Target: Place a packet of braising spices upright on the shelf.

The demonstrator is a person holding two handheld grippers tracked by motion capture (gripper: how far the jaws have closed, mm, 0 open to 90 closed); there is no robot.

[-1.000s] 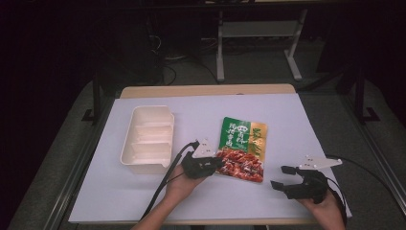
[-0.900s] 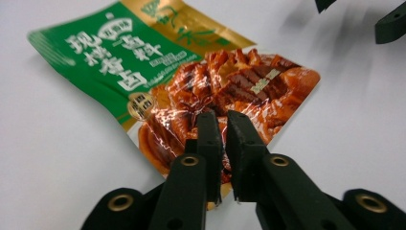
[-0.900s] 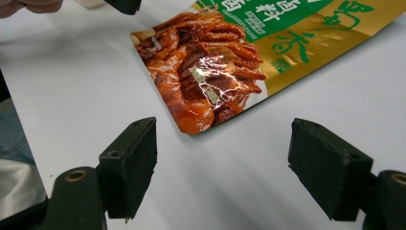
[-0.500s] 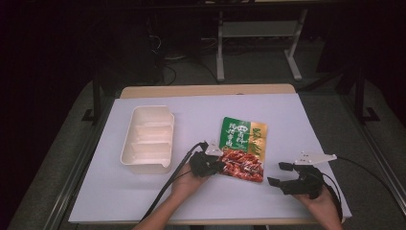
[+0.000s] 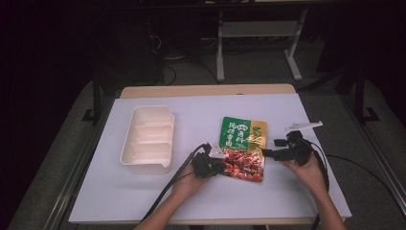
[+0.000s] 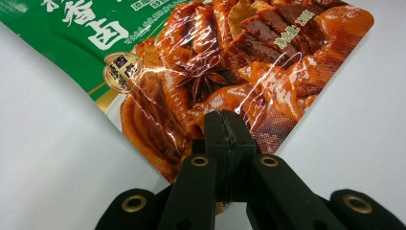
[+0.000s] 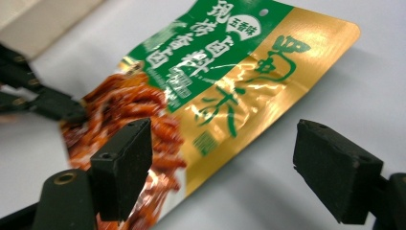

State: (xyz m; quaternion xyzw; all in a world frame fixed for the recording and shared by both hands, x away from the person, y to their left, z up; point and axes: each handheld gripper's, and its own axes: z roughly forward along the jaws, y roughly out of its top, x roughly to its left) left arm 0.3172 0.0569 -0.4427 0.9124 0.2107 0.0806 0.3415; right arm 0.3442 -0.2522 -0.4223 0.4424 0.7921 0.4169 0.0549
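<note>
One seasoning packet (image 5: 242,148), one white tray (image 5: 147,138). Left gripper (image 6: 223,125) pinches packet's near corner; right gripper (image 7: 220,163) spread wide beside packet.

left gripper (image 6: 225,132): black jaws, brass-ringed screw holes, black cable | right gripper (image 7: 222,165): blocky black pads, brass ring at the joint, grey three-cornered plate, black cable | forearms: no sleeves

Left tongs (image 5: 216,165): jaws pressed together, no gap between the tips, held low in the left hand (image 5: 189,184), forearm entering from the bottom edge. Right tongs (image 5: 269,152): jaws standing wide apart, held level in the right hand (image 5: 306,167), pointing leftward.
</note>
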